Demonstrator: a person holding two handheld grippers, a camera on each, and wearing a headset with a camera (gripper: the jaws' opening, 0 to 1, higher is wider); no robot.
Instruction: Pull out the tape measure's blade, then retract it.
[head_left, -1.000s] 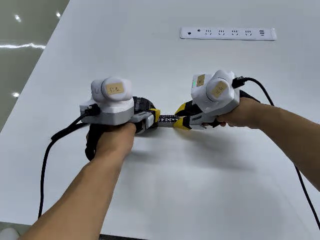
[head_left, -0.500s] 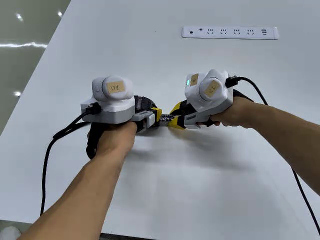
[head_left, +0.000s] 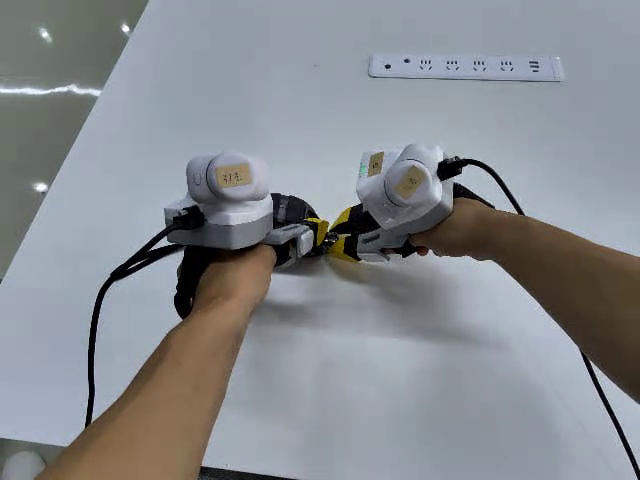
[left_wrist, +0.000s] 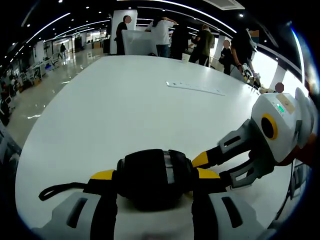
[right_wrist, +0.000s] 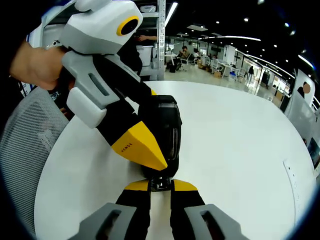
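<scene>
The left gripper (head_left: 310, 236) holds the tape measure (left_wrist: 152, 172) by its black case, its jaws pressed against both sides; a black strap (left_wrist: 60, 190) trails out from the case over the white worktop (head_left: 400, 350); the right gripper (right_wrist: 160, 186) meets it nose to nose, its jaws pinched shut on the blade hook (right_wrist: 160, 184), which sits right at the mouth of the case, so almost no blade shows; whether the case rests on the worktop I cannot tell; a white power strip (head_left: 466, 67) lies well apart, toward the far edge.
</scene>
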